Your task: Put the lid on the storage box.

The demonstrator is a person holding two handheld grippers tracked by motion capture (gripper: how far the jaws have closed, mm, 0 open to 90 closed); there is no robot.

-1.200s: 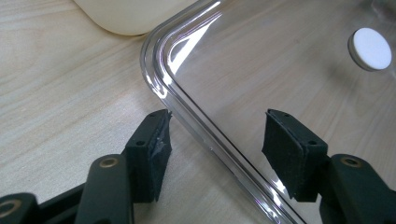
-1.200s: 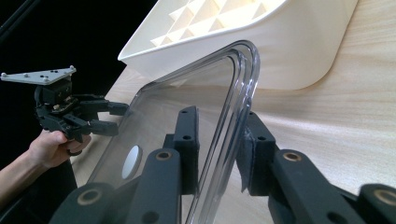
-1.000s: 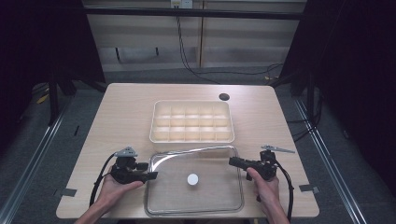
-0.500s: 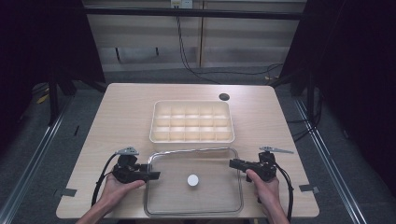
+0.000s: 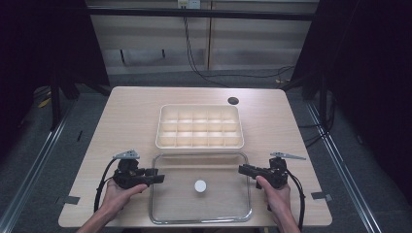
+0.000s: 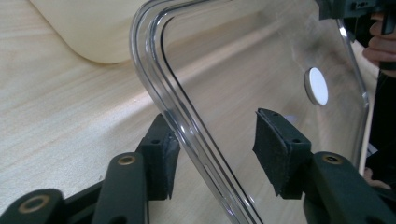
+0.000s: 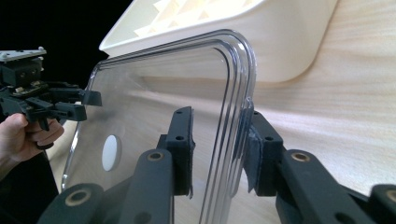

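Clear plastic lid [image 5: 201,187] on the surface [image 5: 121,116], each side rim between spread fingers of left gripper [image 5: 154,178] and right gripper [image 5: 243,170]; pinch both rims evenly before lifting toward the tray [image 5: 199,127].

Left gripper [image 5: 156,178] and right gripper [image 5: 241,169], each hand-held near the tabletop's front edge, jaws apart, pointing inward.
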